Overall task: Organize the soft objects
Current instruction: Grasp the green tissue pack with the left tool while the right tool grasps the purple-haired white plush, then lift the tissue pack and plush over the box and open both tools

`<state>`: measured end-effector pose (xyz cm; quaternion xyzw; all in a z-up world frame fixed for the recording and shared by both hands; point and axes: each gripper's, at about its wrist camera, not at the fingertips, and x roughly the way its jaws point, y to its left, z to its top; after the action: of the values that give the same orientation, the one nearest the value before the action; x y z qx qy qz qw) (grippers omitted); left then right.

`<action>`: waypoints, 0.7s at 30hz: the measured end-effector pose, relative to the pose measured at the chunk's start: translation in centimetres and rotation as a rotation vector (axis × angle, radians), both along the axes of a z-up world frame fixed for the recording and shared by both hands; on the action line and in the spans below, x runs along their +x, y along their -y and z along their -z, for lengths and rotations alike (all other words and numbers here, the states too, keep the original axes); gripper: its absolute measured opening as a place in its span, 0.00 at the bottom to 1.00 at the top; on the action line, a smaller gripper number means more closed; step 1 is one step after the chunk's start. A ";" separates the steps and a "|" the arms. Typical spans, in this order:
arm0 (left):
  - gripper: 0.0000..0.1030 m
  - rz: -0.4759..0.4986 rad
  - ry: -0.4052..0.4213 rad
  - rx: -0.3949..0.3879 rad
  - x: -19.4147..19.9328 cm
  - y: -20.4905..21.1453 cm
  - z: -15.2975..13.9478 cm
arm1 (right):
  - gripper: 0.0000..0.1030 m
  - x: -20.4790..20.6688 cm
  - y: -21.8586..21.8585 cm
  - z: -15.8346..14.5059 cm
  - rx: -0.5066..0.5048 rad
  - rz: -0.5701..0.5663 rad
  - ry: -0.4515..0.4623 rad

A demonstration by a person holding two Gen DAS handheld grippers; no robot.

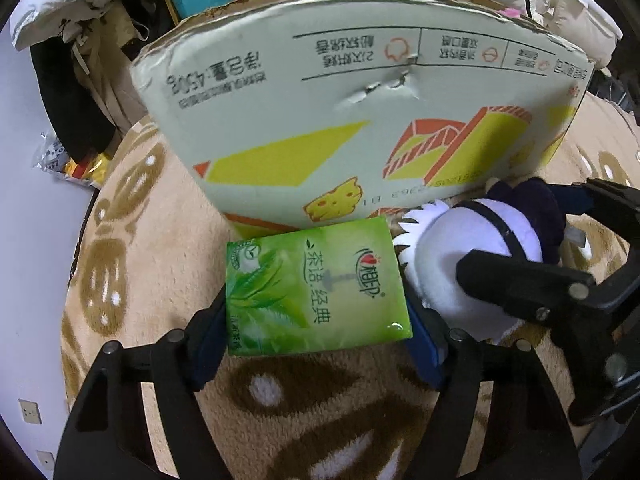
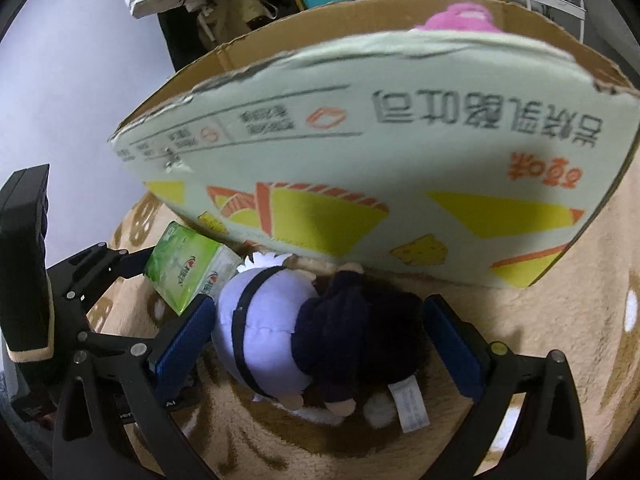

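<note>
The green tissue pack [image 1: 316,284] lies on the brown blanket [image 1: 160,240] against the cardboard box [image 1: 360,100], clamped between the left claw [image 1: 316,344] pads for lifting. Beside it, the right claw [image 2: 320,344] stands apart, straddling the plush doll [image 2: 304,332], not yet gripping.

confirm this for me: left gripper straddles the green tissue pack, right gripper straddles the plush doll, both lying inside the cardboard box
Not inside. The tissue pack and plush doll lie on the fleece blanket, outside against the cardboard box. Both wrist views show it; each gripper does straddle its item.
</note>
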<state>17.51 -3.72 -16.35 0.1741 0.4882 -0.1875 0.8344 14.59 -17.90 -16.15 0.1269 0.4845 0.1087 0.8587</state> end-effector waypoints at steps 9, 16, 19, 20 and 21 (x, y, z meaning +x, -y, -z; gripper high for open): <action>0.73 -0.021 0.011 0.014 -1.5 -0.9 -0.8 | 0.82 -0.3 -1.5 -1.1 -0.053 -0.044 0.052; 0.73 -0.037 0.046 0.008 -3.2 -1.4 -2.5 | 0.80 -1.7 -1.4 -2.4 -0.079 -0.023 0.087; 0.73 -0.040 0.066 0.007 -4.1 -1.5 -3.6 | 0.80 -2.3 -0.5 -3.8 -0.074 0.004 0.112; 0.73 -0.040 0.075 -0.001 -4.5 -1.6 -4.1 | 0.80 -2.8 -0.1 -4.3 -0.074 0.009 0.121; 0.73 -0.041 0.085 -0.007 -4.9 -1.6 -4.6 | 0.80 -3.1 0.1 -4.8 -0.078 0.014 0.133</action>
<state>12.58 -2.12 -11.75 0.1690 0.4552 -0.1642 0.8586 11.47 -17.98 -11.31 0.0891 0.4295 0.0920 0.8940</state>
